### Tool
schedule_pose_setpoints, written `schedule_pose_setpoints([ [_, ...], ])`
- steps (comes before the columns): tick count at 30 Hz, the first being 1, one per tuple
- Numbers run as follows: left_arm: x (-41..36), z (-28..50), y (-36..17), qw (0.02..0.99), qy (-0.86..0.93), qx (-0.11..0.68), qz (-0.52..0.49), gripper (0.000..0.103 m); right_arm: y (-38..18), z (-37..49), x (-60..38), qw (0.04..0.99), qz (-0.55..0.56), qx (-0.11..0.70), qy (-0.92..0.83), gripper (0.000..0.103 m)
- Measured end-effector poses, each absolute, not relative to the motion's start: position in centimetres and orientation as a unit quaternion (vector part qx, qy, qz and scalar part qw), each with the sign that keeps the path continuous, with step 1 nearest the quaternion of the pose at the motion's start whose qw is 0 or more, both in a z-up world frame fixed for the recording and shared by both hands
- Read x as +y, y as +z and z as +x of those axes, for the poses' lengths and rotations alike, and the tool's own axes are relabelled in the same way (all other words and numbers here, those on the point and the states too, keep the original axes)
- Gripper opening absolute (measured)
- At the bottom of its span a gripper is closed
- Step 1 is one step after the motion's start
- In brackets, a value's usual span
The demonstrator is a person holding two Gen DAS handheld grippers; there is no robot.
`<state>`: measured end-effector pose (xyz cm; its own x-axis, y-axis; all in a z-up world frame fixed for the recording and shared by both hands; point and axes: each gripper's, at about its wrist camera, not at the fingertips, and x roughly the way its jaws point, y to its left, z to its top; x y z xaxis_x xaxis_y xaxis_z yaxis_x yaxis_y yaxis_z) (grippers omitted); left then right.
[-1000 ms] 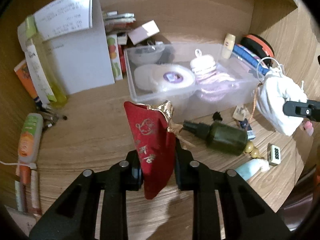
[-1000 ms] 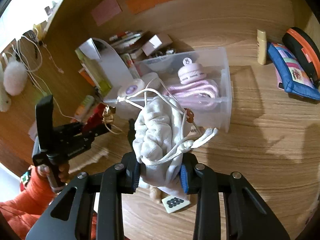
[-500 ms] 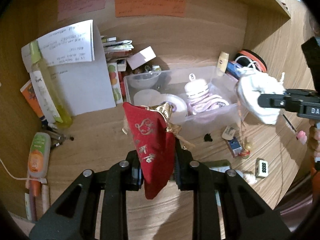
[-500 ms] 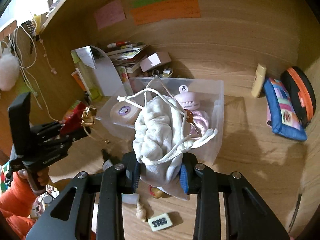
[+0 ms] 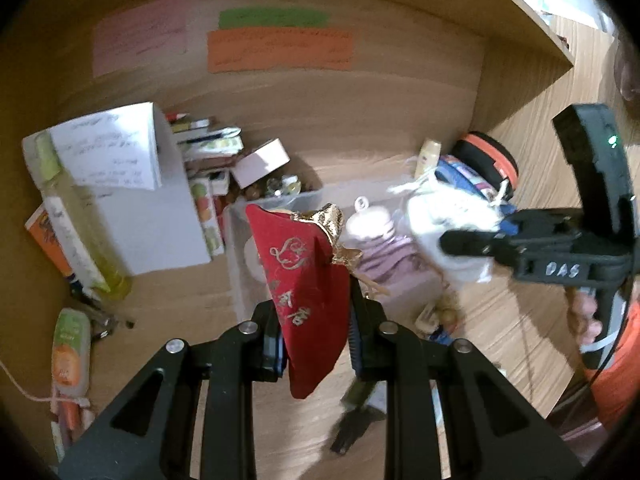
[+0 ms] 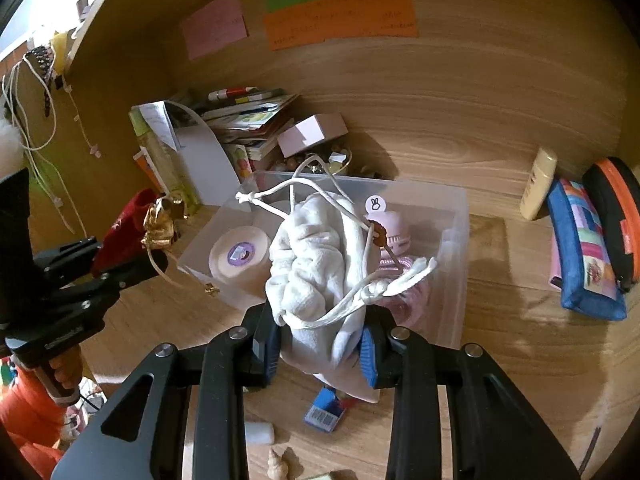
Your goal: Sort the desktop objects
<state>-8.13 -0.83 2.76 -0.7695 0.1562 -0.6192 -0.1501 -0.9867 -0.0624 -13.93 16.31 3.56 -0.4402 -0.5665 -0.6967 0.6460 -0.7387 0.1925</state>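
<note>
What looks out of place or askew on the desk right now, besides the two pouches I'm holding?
Loose items lie scattered on the desk in front of the clear plastic bin: a small blue packet, a seashell and a white cylinder. Behind the bin, the stack of booklets leans unevenly, with a pink box tilted against it.

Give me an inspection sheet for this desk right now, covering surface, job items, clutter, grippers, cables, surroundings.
Surface: wooden desk, crowded.
Job's things: red embroidered pouch and white drawstring cloth bag, both held up near the clear plastic bin.
Clutter: blue patchwork pencil case, cream tube, stacked books, small seashell.
Grippers: left gripper shut on the pouch; right gripper shut on the bag.
Cables: white cords hanging at left.
Surroundings: pink, green and orange paper notes on the back panel.
</note>
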Motion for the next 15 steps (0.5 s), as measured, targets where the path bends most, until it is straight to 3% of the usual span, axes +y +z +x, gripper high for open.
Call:
schedule_pose_setpoints([
  [15,2.7,-14.0,1.3,0.111,0.925,0.003,-0.363,0.023,2.4,-17.3,15.0,0.361,0.411,0.08,-0.833,0.032],
])
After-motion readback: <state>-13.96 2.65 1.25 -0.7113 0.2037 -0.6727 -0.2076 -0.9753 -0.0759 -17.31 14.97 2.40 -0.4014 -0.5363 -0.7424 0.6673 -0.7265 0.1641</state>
